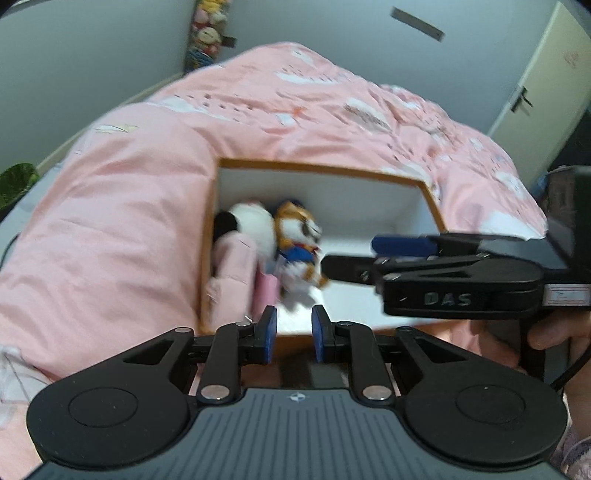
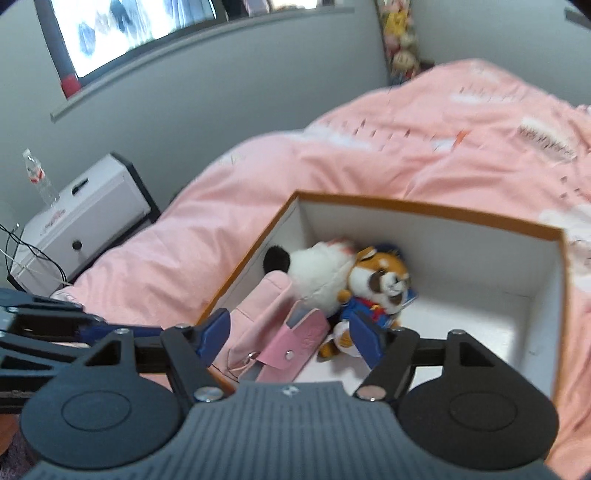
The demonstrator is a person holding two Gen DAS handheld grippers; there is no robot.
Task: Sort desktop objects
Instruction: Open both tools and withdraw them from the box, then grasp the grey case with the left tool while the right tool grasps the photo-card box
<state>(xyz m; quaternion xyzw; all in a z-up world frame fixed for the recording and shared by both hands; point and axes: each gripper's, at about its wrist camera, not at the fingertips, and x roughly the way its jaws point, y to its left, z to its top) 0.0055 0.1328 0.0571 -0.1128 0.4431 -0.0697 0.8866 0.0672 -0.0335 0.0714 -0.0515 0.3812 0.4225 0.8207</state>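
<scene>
A white box with an orange rim sits on a pink bed. Inside lie a black-and-white plush, an orange fox plush in blue clothes and a pink pouch. My left gripper is empty with a narrow gap between its blue pads, just in front of the box's near edge. My right gripper is open wide and empty, above the pouch and the fox plush; it also shows from the side in the left wrist view.
The pink duvet surrounds the box. A white bedside cabinet with a water bottle stands to the left. Hanging plush toys line the wall corner. A door is at the right.
</scene>
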